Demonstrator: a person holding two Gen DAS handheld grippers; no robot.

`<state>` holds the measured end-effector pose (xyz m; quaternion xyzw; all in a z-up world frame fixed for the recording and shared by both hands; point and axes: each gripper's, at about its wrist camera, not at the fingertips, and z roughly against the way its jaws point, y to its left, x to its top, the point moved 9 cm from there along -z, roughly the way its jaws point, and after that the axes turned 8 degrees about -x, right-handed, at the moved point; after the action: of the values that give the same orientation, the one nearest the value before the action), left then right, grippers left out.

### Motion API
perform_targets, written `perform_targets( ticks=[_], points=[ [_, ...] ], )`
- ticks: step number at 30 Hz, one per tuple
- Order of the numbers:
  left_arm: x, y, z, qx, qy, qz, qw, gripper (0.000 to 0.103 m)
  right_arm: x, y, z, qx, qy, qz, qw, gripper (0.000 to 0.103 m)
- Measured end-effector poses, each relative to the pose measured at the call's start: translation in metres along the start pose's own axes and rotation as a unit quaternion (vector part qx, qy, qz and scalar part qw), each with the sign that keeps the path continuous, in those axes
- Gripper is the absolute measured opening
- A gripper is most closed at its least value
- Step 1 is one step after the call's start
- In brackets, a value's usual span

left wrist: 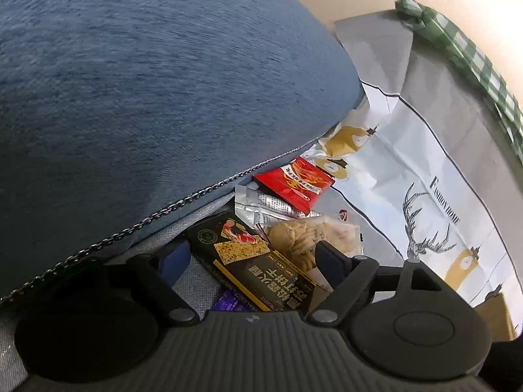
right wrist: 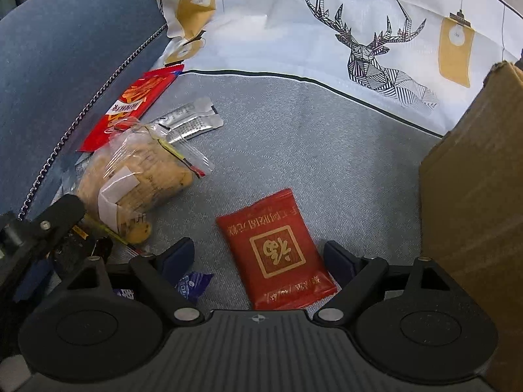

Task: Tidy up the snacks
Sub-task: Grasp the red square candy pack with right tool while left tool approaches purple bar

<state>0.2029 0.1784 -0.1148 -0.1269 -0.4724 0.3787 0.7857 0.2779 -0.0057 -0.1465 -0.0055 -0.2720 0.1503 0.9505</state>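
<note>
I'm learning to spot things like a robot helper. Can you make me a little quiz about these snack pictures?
1. True or false: the right claw is open.
2. What lies between its fingers? A) dark red packet B) bag of cookies C) silver sachets
3. Fill in: the box is made of ____.

Key: 1 true; 2 A; 3 cardboard.

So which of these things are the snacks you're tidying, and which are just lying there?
Snacks to tidy:
dark red packet
clear bag of cookies
red chip packet
silver sachets
black cracker packet
purple-wrapped candy

Just lying about:
blue cushion
deer-print cloth
cardboard box
green checked cloth
</note>
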Motion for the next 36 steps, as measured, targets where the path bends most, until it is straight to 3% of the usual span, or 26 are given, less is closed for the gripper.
perform_targets(
  ticks=[1, 2, 4, 7, 12, 14, 17, 23, 27, 31, 36],
  points=[
    [0.000, 0.000, 0.000, 0.001, 0.001, -0.003, 1.0000, 0.086, 0.000, -0.001, 0.001, -0.001, -0.002, -0.001, 1.000, 0.078],
    [-0.001, 0.000, -0.001, 0.004, 0.002, -0.009, 0.9999, 0.084, -0.001, -0.002, 0.003, -0.003, -0.005, -0.004, 1.000, 0.064],
    [-0.001, -0.001, -0.002, 0.014, 0.004, -0.026, 0.9996, 0.077, -0.001, -0.004, 0.010, -0.001, -0.015, -0.010, 1.000, 0.050],
    [-0.001, 0.000, -0.001, 0.014, 0.005, -0.033, 0.9993, 0.063, -0.006, -0.003, 0.014, 0.011, -0.014, -0.005, 1.000, 0.046],
    [0.004, 0.000, 0.004, 0.014, -0.007, -0.060, 0.9981, 0.030, -0.017, -0.002, 0.023, 0.015, -0.015, -0.003, 1.000, 0.045],
    [0.006, -0.001, 0.008, 0.012, -0.011, -0.072, 0.9973, 0.012, -0.021, -0.004, 0.028, 0.012, -0.016, -0.011, 1.000, 0.044],
    [0.006, 0.000, 0.010, 0.006, -0.005, -0.080, 0.9968, 0.002, -0.025, -0.005, 0.041, 0.012, -0.023, -0.022, 0.999, 0.044],
    [0.007, -0.002, 0.020, -0.014, 0.004, -0.104, 0.9945, 0.000, -0.041, -0.001, 0.077, 0.005, -0.052, -0.023, 0.998, 0.044],
    [0.004, -0.006, 0.032, -0.050, 0.029, -0.117, 0.9915, 0.000, -0.057, 0.002, 0.104, 0.015, -0.070, -0.021, 0.997, 0.044],
    [0.000, -0.008, 0.053, -0.110, 0.065, -0.101, 0.9867, 0.000, -0.076, 0.003, 0.126, 0.024, -0.084, -0.018, 0.996, 0.044],
    [0.003, -0.015, 0.086, -0.186, 0.097, -0.123, 0.9699, 0.000, -0.109, 0.003, 0.149, 0.045, -0.093, -0.006, 0.995, 0.044]
  ],
)
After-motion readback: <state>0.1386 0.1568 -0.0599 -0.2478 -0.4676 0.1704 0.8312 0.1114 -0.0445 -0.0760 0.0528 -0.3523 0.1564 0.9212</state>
